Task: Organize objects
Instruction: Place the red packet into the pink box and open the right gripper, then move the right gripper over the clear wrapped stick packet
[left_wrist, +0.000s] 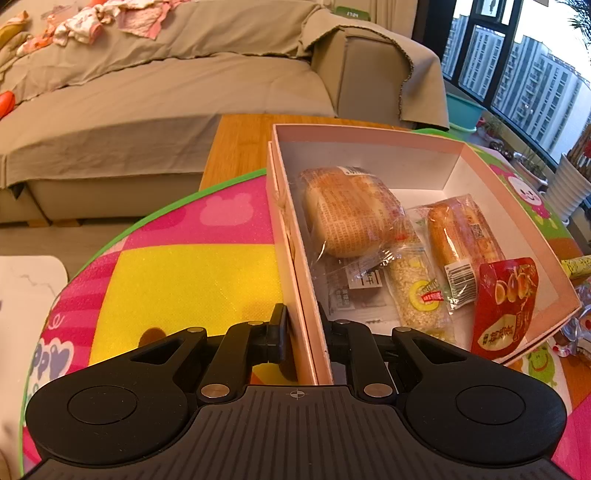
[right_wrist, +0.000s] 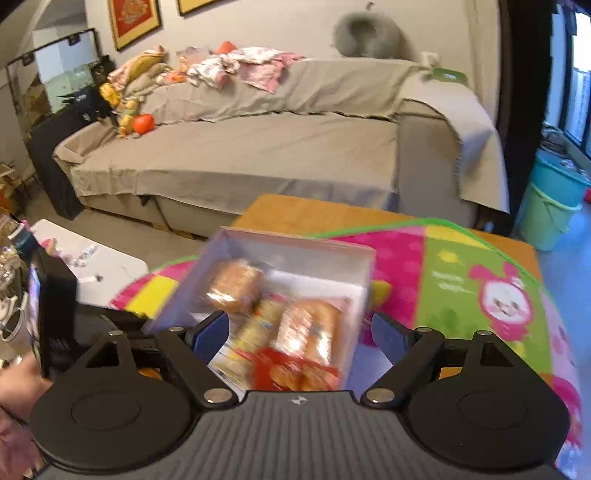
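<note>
A pink open box (left_wrist: 369, 130) rests on a colourful play mat (left_wrist: 184, 280). It holds a round wrapped bun (left_wrist: 351, 210), a long wrapped bread (left_wrist: 458, 236), an oat bar (left_wrist: 417, 295) and a red snack packet (left_wrist: 506, 302). My left gripper (left_wrist: 304, 332) is shut on the box's near left wall, one finger outside it and one inside. In the blurred right wrist view, my right gripper (right_wrist: 300, 334) stands open above the near end of the box (right_wrist: 295, 240). Its blue pads (right_wrist: 210, 332) are wide apart, and the red packet (right_wrist: 295, 369) lies below them untouched.
The mat covers a wooden table (left_wrist: 240, 144) in front of a grey sofa (right_wrist: 258, 155) strewn with clothes. A yellow packet (left_wrist: 576, 265) and clear wrappers lie right of the box. A teal bucket (right_wrist: 546, 210) and a white side table (right_wrist: 110, 266) stand nearby. A hand (right_wrist: 18, 384) shows at lower left.
</note>
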